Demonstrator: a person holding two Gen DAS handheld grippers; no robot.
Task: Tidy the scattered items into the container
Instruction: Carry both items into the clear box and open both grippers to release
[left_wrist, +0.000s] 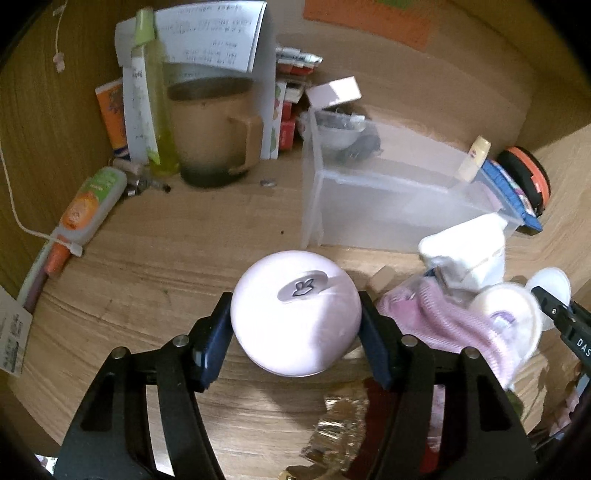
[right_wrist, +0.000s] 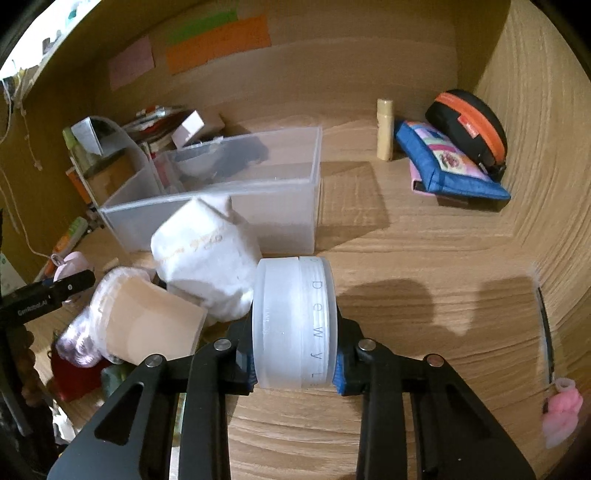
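Observation:
My left gripper (left_wrist: 295, 332) is shut on a round pale-pink case (left_wrist: 295, 317) with a silver logo plate, both pads pressing its sides just above the wooden desk. My right gripper (right_wrist: 295, 363) is shut on a frosted white jar (right_wrist: 294, 323) held on its edge, lettering along its lid. The clear plastic container (left_wrist: 388, 201) (right_wrist: 229, 210) stands beyond both, open at the top, with dark items at its far end. A white cloth pouch (right_wrist: 203, 258) (left_wrist: 469, 254) and a pink knitted bundle (left_wrist: 436, 321) lie between the grippers. The right gripper's tip (left_wrist: 554, 308) shows at the left wrist view's right edge.
A tan mug (left_wrist: 214, 125), a green bottle (left_wrist: 157, 99), a tube (left_wrist: 88, 206) and stacked packets crowd the back left. A blue pouch (right_wrist: 447, 160), an orange-and-black case (right_wrist: 469, 125) and a cream stick (right_wrist: 385, 129) sit back right. A tan box (right_wrist: 155, 321) and gold foil (left_wrist: 340, 424) lie close by.

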